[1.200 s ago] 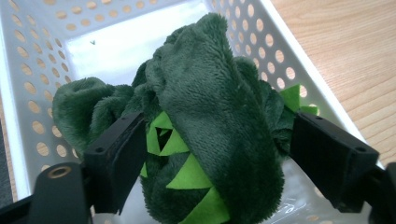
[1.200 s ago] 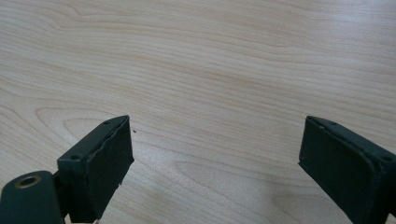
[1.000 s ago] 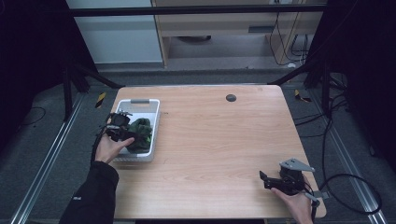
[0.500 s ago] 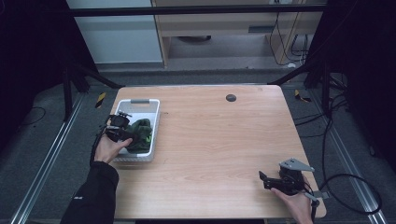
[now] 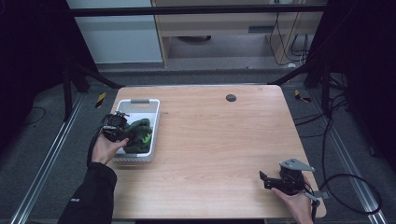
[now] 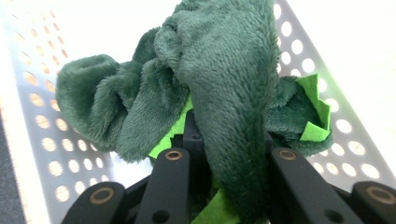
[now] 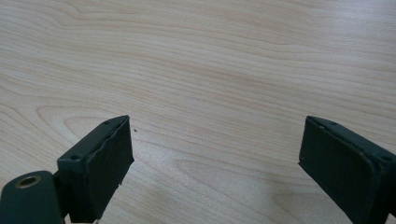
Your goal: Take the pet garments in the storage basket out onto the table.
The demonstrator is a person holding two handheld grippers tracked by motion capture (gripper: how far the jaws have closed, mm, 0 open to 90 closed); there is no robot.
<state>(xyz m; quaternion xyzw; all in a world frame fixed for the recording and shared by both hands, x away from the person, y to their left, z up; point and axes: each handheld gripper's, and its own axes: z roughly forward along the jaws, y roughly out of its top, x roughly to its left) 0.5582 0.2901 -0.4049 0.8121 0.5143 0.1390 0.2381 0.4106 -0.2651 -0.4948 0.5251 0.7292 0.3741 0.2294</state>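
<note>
- Dark floor and black frame posts ring a light wooden table point(image 5: 210, 140), with a pale cabinet and a desk with cables on the far side of the room.
- Over on the left edge of the table sits a white perforated basket point(image 5: 138, 103), its long side running near to far.
- Inside that basket lies the green plush toy point(image 5: 139, 135), bunched up in the near half, dark green fleece with bright lime felt spikes showing.
- And the left gripper point(image 5: 115, 132) is right in there, reaching into the basket from its left side, the person's left hand point(image 5: 105, 149) wrapped around it from the near side.
- Its jaws have just been closing, and the left gripper view confirms the catch: a thick fold of the plush toy point(image 6: 224, 93) runs down between the two black jaws, which are pinched onto it.
- Lime felt point(image 6: 314, 108) pokes out on the right of that view, and the basket's holed wall point(image 6: 51, 140) slopes away on either side of the toy.
- Down at the near right corner, the right gripper point(image 5: 266, 179) rests low over bare wood, held by the right hand point(image 5: 294, 200), well apart from the basket.
- In the right gripper view, the right gripper's point(image 7: 212, 154) jaws are spread wide, with plain wood grain between the pads.
- A small dark round disc point(image 5: 230, 97) sits on the far part of the table, on its own.
</note>
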